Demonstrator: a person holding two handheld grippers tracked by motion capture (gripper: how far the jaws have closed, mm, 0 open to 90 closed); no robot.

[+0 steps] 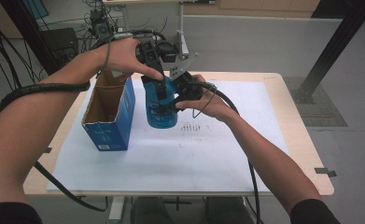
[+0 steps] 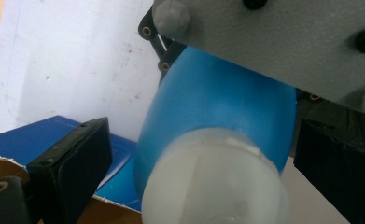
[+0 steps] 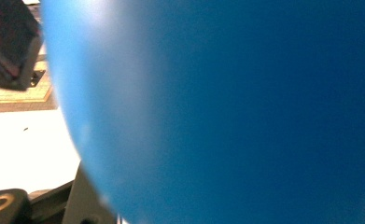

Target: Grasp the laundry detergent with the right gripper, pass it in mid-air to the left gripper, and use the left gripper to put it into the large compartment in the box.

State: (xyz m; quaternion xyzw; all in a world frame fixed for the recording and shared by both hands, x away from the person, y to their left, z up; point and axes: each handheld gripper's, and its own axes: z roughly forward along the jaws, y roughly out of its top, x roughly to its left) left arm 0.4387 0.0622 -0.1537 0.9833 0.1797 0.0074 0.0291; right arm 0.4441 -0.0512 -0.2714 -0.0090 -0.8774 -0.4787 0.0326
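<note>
At the centre of the white sheet (image 1: 208, 154) covering the table (image 1: 306, 154), one blue bottle (image 1: 160, 112) is held up between two grippers, just right of one open blue carton (image 1: 109, 119). The carton stands upright near the sheet's left edge, its mouth facing up. Open sheet extends to the right of the bottle and toward the near edge of the table; on the left, the carton takes up the space beside the bottle.

The right gripper (image 1: 171, 103) reaches in from the right and is clamped on the bottle's body; in the right gripper view the blue wall (image 3: 227, 112) presses close against the camera. The left gripper (image 1: 160, 91) comes down from above, over the bottle's upper end. In the left gripper view its two black jaws stand apart on either side of the bottle's white cap (image 2: 213, 182). Whether its pads (image 2: 73, 163) touch the cap cannot be told.

Count: one bottle, one carton, two grippers, two cables (image 1: 40, 88), one trailing along each forearm.
</note>
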